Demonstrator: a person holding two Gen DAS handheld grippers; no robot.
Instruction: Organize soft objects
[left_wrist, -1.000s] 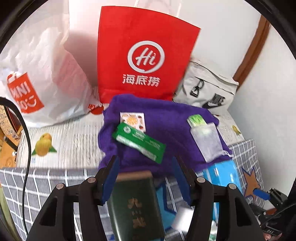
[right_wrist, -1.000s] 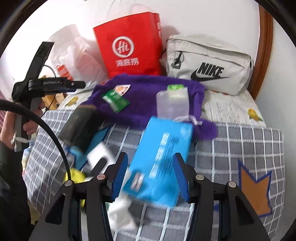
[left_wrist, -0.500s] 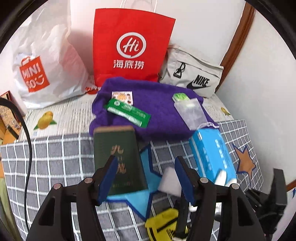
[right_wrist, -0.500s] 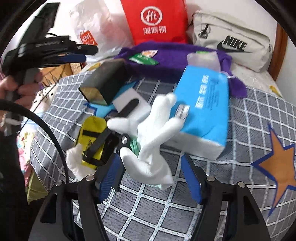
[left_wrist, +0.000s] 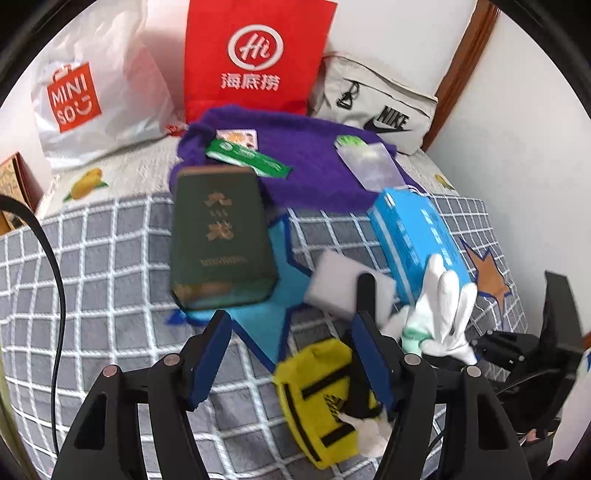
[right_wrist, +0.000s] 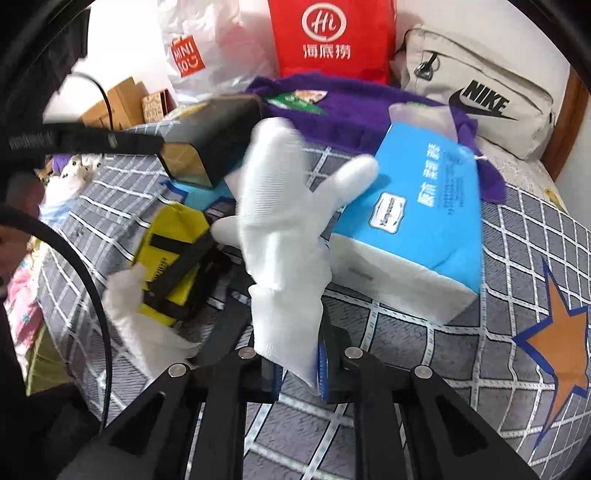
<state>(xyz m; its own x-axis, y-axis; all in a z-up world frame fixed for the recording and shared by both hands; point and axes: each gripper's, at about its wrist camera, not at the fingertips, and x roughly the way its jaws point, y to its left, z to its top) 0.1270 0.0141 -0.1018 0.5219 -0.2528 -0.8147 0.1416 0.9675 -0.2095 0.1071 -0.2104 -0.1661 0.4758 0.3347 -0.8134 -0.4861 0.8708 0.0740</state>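
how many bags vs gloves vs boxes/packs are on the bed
Bags: 3 — MINISO bag, red Haidilao bag, Nike bag
White gloves: 2 — held glove, second glove
Boxes/packs: 2 — green box, blue tissue pack
Total: 7

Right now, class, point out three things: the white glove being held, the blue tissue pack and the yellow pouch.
white glove (right_wrist: 280, 229), right wrist view, on its palm.
blue tissue pack (right_wrist: 417, 206), right wrist view, on its printed top face.
yellow pouch (left_wrist: 317, 384), left wrist view, on its yellow front.

2 white gloves, 1 tissue pack, 1 green box, 2 shopping bags.
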